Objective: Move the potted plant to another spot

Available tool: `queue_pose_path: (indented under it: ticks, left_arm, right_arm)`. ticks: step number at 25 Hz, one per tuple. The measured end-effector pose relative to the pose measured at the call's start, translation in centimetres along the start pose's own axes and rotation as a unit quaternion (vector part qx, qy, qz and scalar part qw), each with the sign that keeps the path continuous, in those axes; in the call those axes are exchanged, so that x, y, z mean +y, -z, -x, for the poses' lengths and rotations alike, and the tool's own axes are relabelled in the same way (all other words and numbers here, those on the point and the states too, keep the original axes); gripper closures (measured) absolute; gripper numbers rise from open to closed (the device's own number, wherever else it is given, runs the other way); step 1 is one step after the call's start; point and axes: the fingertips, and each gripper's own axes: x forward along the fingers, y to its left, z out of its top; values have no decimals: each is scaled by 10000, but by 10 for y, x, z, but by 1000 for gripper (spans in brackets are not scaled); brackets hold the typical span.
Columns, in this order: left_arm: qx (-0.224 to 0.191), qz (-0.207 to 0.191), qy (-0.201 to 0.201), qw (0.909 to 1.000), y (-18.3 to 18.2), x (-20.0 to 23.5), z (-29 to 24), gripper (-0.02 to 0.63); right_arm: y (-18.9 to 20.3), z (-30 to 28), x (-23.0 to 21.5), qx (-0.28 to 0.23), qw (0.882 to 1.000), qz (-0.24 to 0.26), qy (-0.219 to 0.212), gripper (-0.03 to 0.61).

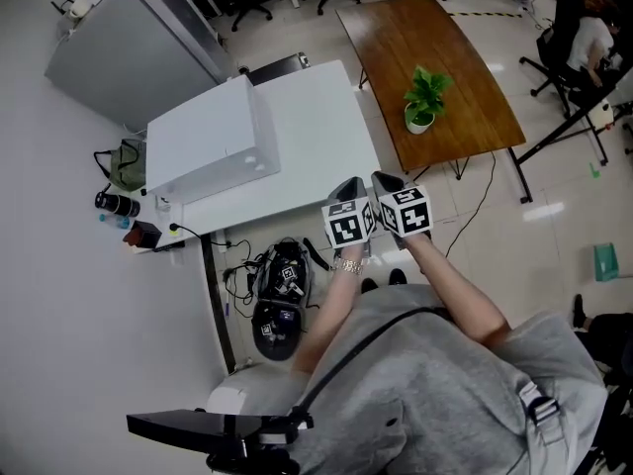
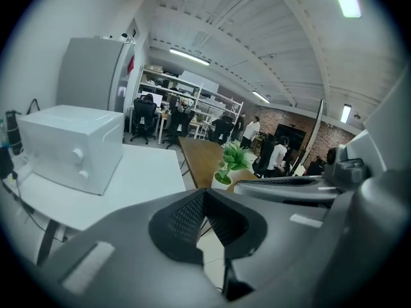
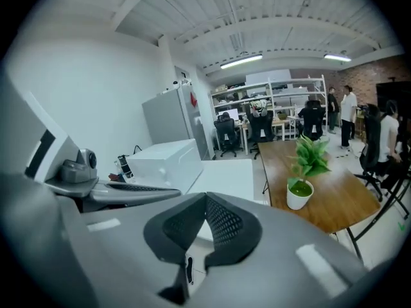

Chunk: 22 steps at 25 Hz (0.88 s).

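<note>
A small green potted plant (image 1: 423, 102) in a white pot stands near the front edge of a brown wooden table (image 1: 465, 57). It also shows ahead in the left gripper view (image 2: 231, 162) and in the right gripper view (image 3: 305, 172). Both grippers are held side by side in the air, short of the wooden table and apart from the plant. My left gripper (image 1: 354, 184) is shut with nothing between its jaws (image 2: 205, 194). Just right of it, my right gripper (image 1: 381, 178) is also shut and empty (image 3: 205, 201).
A white table (image 1: 316, 127) with a white box-like appliance (image 1: 208, 144) stands left of the grippers. A black bag (image 1: 280, 295) and cables lie on the floor beside me. A grey cabinet (image 1: 129, 47) is at the far left. A person sits at the far right (image 1: 584, 43).
</note>
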Motion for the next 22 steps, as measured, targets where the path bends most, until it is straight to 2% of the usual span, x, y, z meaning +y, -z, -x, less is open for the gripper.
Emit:
queue_pose_path:
  ticks: [4,8,14,22]
  left_arm:
    - [-34,-3,-36,10000,1,-4,-2,598]
    - [38,-94,131,9999,3,-25,-5,598]
    - [27,-178,153,9997,2,-38,-6,598]
    - [35,-273,200,9994,3,-53,-10,598]
  right_arm:
    - [-6,7,7,-76,9997,146,-172,578]
    - [-11,23,-1,-84,9994,56,-343,578]
    - [-10,33,-20,-40,9993,-121,-351,578]
    - [-4,39,-21,24,9990,10,-448,578]
